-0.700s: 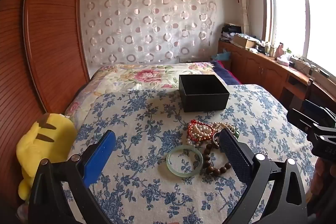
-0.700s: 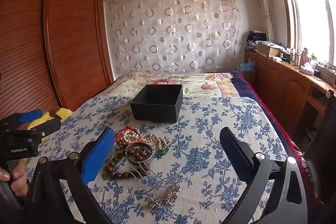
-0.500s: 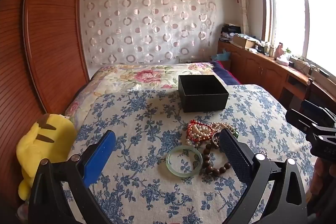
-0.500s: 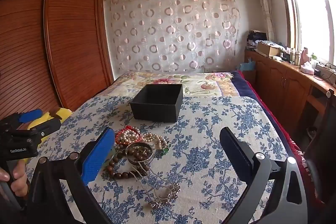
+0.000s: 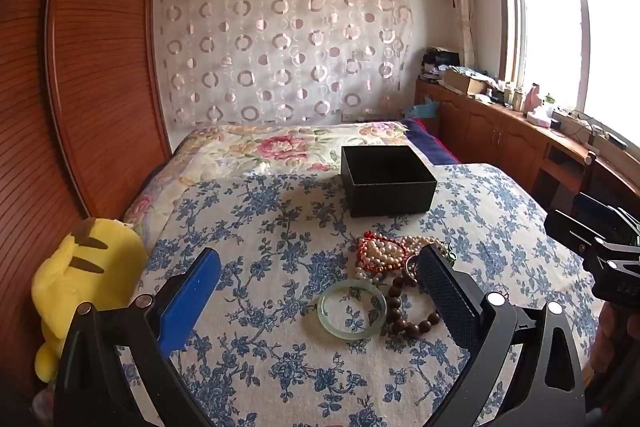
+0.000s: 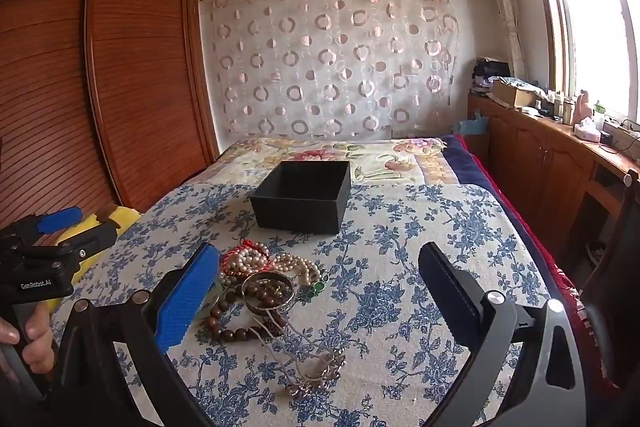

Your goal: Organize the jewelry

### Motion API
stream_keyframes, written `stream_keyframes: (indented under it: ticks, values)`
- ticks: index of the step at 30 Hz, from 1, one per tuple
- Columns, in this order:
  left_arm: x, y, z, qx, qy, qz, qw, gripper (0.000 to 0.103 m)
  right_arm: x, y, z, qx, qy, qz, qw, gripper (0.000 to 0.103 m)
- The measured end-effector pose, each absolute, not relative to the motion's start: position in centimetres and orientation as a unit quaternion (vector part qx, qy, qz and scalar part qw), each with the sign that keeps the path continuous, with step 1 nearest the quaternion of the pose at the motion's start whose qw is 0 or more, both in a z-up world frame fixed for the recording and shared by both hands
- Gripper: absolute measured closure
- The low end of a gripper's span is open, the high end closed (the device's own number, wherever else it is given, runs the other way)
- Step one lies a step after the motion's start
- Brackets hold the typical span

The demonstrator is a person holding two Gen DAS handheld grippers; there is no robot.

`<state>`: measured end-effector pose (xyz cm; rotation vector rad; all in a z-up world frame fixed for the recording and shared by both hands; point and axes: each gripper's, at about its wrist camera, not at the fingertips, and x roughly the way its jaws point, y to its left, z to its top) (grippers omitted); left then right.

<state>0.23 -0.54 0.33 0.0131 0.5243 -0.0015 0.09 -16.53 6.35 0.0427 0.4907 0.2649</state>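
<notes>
A pile of jewelry lies on the blue-flowered cloth: a pale green jade bangle [image 5: 352, 309], a brown wooden bead bracelet [image 5: 408, 315], a pearl strand with red cord [image 5: 380, 254], a metal bangle [image 6: 269, 293] and a silver chain piece [image 6: 316, 375]. An open black box [image 5: 386, 179] stands behind the pile; it also shows in the right wrist view [image 6: 302, 195]. My left gripper [image 5: 318, 281] is open and empty above the jade bangle. My right gripper [image 6: 318, 279] is open and empty, to the right of the pile.
A yellow plush toy [image 5: 80, 279] sits at the bed's left edge beside the wooden wardrobe [image 5: 80, 67]. A floral quilt [image 5: 288, 147] lies behind the box. Wooden cabinets [image 6: 552, 163] with clutter run under the window on the right.
Both views barely shift. The jewelry and the box have not moved, and both grippers stay open.
</notes>
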Motion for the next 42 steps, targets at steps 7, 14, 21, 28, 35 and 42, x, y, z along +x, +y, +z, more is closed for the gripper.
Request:
stream_keyframes:
  ticks: [7,14,21,28,35,42]
  values:
    - [0.3,-0.5,0.4,0.006,0.258,-0.002,0.966,0.008,0.1,-16.0,6.5,0.022,0.243,0.132,0.961,0.002]
    - [0.2,-0.4,0.3,0.006,0.258,-0.001,0.966,0.008,0.1,-16.0,6.5,0.023,0.243,0.132,0.961,0.002]
    - [0.1,-0.1,0.7,0.004,0.254,-0.002,0.967,0.008,0.1,-16.0,6.6,0.023,0.243,0.133,0.961,0.002]
    - [-0.1,0.1,0.6,0.002,0.252,-0.003,0.968,0.008,0.1,-16.0,6.7,0.024,0.243,0.132,0.961,0.002]
    - [-0.1,0.1,0.6,0.002,0.252,-0.003,0.968,0.008,-0.2,-15.5,7.0,0.024,0.242,0.134,0.961,0.002]
    - [-0.1,0.1,0.6,0.001,0.252,-0.003,0.968,0.008,-0.3,-15.5,7.0,0.025,0.242,0.134,0.961,0.002]
